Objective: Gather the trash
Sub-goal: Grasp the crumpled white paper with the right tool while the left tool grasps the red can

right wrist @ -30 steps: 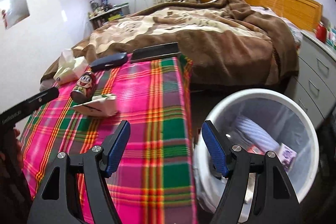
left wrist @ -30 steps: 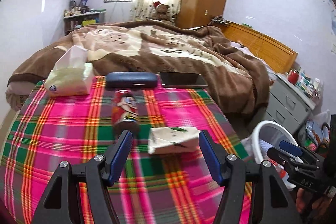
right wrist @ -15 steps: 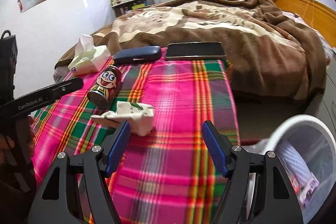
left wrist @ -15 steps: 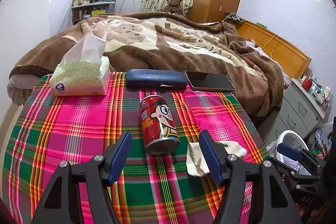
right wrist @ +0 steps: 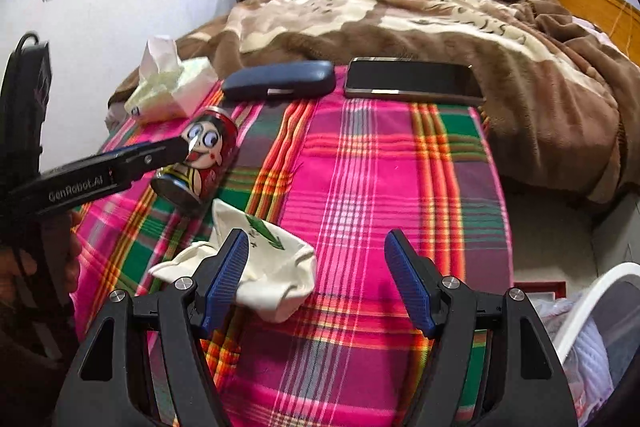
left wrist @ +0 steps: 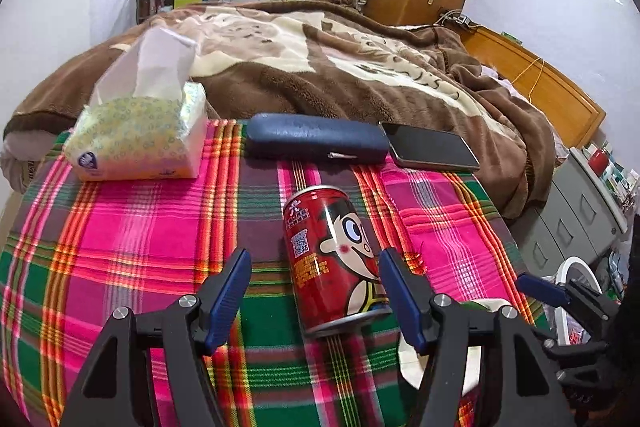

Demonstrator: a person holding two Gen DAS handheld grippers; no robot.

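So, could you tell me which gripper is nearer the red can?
Left. The left gripper straddles the red can, jaws open; the right gripper hovers over the crumpled wrapper beside it.

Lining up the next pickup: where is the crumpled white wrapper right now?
In the right wrist view, the crumpled white wrapper lies on the plaid cloth, just behind the right tongs' near finger, below the tipped red can.

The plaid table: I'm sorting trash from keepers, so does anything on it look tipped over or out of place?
Yes. The red can lies on its side, and a crumpled white wrapper sits loose beside it.
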